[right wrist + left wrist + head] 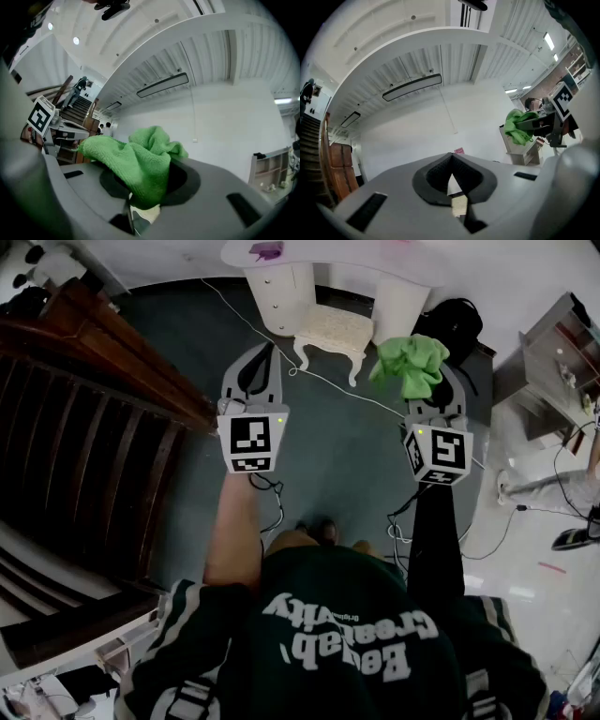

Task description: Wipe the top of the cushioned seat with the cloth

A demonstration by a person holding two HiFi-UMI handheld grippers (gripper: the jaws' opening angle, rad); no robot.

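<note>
Cloth (pixel 410 362) clamped in right gripper (pixel 431 390) jaws; left gripper (pixel 265 354) jaws together, empty.

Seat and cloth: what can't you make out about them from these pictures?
Seat: head view, too small to tell whether its top is dirty.
Cloth: right gripper view, its lower end is buried between the jaws.
Right gripper: head view, the cloth covers its fingertips.
Table: head view, cut off by the top edge.

Both arms outstretched — left gripper (pixel 263 357) closed, right gripper (pixel 437 390) clamping cloth (pixel 410 364).
</note>
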